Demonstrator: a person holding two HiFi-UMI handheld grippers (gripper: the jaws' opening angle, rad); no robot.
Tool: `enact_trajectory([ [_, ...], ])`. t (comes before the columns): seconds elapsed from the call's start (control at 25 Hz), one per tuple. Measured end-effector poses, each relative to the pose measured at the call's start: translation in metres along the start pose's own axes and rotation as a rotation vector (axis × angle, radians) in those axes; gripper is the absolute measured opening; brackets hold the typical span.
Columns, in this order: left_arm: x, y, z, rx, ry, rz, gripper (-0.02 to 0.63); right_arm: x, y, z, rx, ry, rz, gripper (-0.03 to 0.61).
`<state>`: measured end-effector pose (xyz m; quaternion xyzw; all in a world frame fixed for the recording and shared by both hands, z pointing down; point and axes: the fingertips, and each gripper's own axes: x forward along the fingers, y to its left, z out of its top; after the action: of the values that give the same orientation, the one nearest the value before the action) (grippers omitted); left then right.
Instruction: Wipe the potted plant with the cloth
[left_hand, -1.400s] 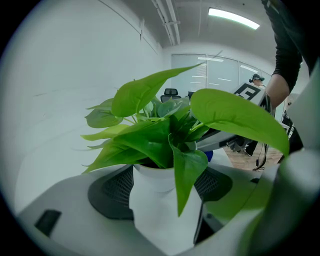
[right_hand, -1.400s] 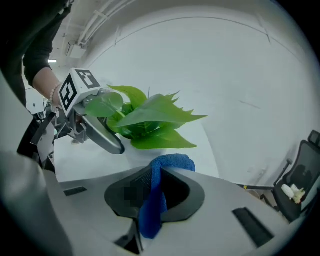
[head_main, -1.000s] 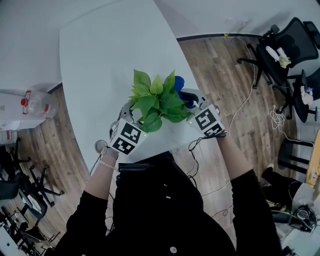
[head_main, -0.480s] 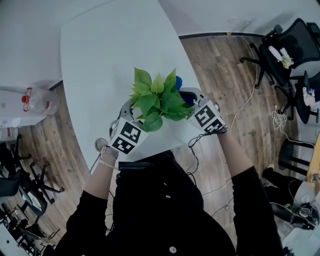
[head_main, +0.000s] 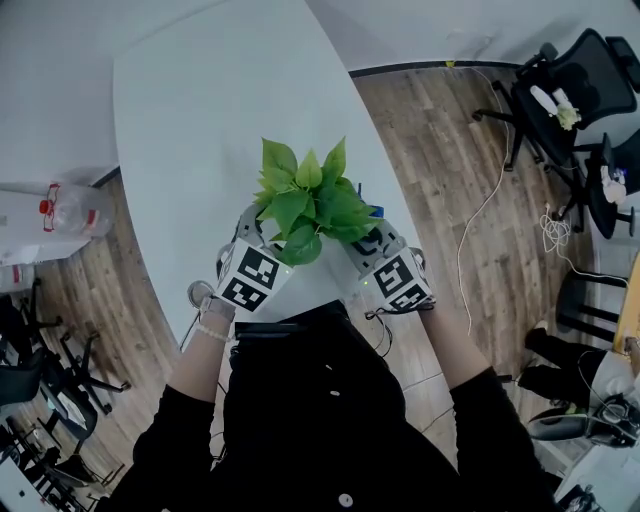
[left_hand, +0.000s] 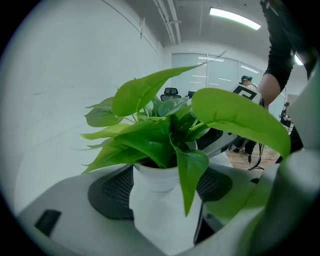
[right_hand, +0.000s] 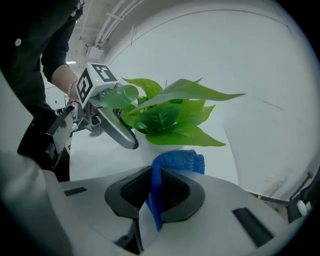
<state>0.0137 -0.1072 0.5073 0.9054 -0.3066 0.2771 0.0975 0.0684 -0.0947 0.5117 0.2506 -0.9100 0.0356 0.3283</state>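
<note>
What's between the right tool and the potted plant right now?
Only the blue cloth: the right tool pinches it, and its bunched free end sits just before the lower leaves of the potted plant. The right gripper view shows this.

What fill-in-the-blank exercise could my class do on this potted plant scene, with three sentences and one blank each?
1. The left gripper's jaws are shut on the potted plant's white ____.
2. The cloth pinched in the right gripper's jaws is ____ in colour.
3. The plant's leaves are ____.

Missing words: pot; blue; green.
</note>
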Motion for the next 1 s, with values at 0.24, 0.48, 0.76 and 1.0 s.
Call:
enact_trajectory([
  [0.24, 0.001, 0.001, 0.000, -0.006, 0.001, 0.002, 0.371, 0.006, 0.036, 0.006, 0.088, -0.002, -0.003, 0.078],
  [0.48, 0.002, 0.001, 0.000, -0.003, 0.000, 0.007, 0.371, 0.012, 0.051, 0.011, 0.138, -0.025, -0.006, 0.078],
  [0.76, -0.003, -0.001, 0.003, -0.008, -0.016, 0.007, 0.373, -0.011, 0.035, 0.009, 0.260, -0.042, -0.124, 0.078],
  [1.0, -0.027, -0.007, 0.003, 0.060, -0.007, 0.000, 0.373, -0.050, 0.027, -0.004, 0.303, -0.030, -0.223, 0.078],
])
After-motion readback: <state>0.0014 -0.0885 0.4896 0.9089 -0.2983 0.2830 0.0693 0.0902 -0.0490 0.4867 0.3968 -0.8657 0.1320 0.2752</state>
